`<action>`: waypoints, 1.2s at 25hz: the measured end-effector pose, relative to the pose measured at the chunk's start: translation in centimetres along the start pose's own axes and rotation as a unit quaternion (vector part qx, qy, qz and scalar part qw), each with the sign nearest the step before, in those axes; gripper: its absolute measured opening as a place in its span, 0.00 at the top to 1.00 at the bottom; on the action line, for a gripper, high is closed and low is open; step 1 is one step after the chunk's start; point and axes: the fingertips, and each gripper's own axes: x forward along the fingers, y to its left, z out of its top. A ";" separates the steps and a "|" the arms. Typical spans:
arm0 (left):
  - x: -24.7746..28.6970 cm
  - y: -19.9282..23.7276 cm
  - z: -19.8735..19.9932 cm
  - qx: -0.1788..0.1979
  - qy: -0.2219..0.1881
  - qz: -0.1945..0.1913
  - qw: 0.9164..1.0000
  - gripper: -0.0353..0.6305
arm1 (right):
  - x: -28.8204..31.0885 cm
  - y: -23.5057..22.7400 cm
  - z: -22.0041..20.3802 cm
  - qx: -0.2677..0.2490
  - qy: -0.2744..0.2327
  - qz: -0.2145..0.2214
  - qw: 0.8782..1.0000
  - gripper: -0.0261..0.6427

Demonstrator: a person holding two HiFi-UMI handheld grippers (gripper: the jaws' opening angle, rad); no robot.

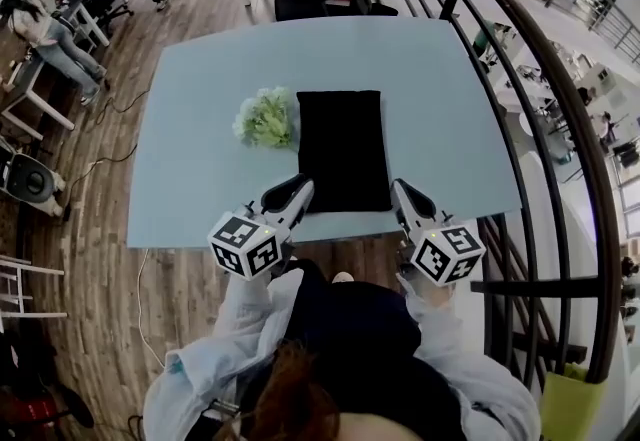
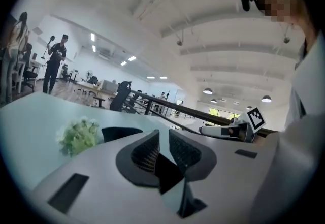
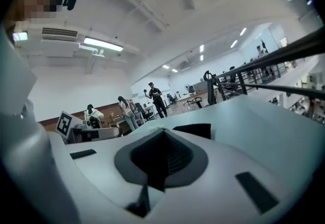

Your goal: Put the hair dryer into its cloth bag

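Left gripper narrowly parted, empty; right gripper closed tight on nothing. Both held above the near edge of the table, pointing away. Straight ahead, between the two and about equally near each: black cloth bag, flat, long axis running near to far. Just left of it, a green bunch. No hair dryer in sight; whether inside the bag, cannot tell.

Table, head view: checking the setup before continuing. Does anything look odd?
Nothing is spilled or askew: the black cloth bag lies flat and straight on the table. Oddly, no hair dryer is visible, and a pale green flower bunch sits at the bag's left edge.
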 end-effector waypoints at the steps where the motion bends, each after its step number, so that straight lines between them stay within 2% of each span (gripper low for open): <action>1: 0.2 -0.1 1.2 0.015 -0.015 -0.004 1.000 0.85 | 0.0 0.2 0.8 -0.008 -0.009 0.006 1.000 0.95; 5: 0.7 0.1 4.2 0.059 -0.056 -0.014 0.997 0.90 | 0.2 0.7 3.0 -0.031 -0.031 0.020 0.999 0.95; 9: 0.0 0.5 5.4 0.047 -0.082 -0.011 0.995 0.92 | -0.3 0.2 4.2 -0.063 -0.048 0.014 0.997 0.95; 12: -0.2 0.7 4.7 0.043 -0.080 -0.002 0.996 0.92 | -1.1 -1.0 3.7 -0.069 -0.046 -0.006 0.997 0.95; 17: -0.9 0.3 3.2 0.047 -0.074 0.006 0.996 0.92 | -1.7 -2.0 2.5 -0.046 -0.028 -0.036 0.998 0.95; 21: -1.1 0.1 2.6 0.056 -0.068 0.017 0.996 0.92 | -1.8 -2.1 2.2 -0.070 -0.020 -0.056 0.996 0.95; 26: -1.4 0.1 2.1 0.083 -0.056 0.034 0.994 0.92 | -1.5 -1.6 1.6 -0.071 -0.017 -0.054 0.996 0.95; 30: -1.8 0.3 1.7 0.083 -0.056 0.052 0.994 0.92 | -1.8 -1.2 1.0 -0.073 -0.012 -0.054 0.996 0.95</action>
